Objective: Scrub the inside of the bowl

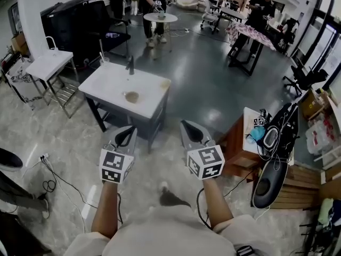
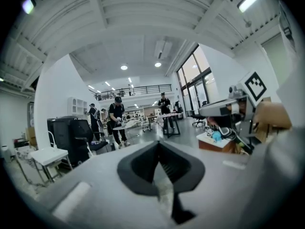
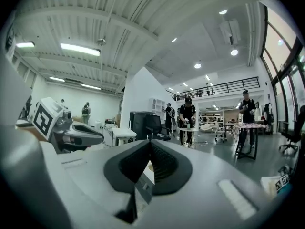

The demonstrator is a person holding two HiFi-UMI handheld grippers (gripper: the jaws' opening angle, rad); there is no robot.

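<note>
Bowl (image 1: pixel 131 96) appears small and indistinct on tabletop (image 1: pixel 109 79), upper left of centre; left gripper (image 1: pixel 127 135) and right gripper (image 1: pixel 192 131) jaws pressed together, empty.

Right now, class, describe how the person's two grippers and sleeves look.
The left gripper and right gripper are grey tapered shells with black inner linings. Each carries a white cube printed with black square markers. The person wears a pale short-sleeved top.

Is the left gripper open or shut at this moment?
Shut: the left gripper has its jaws together at the tips, with nothing between them.
</note>
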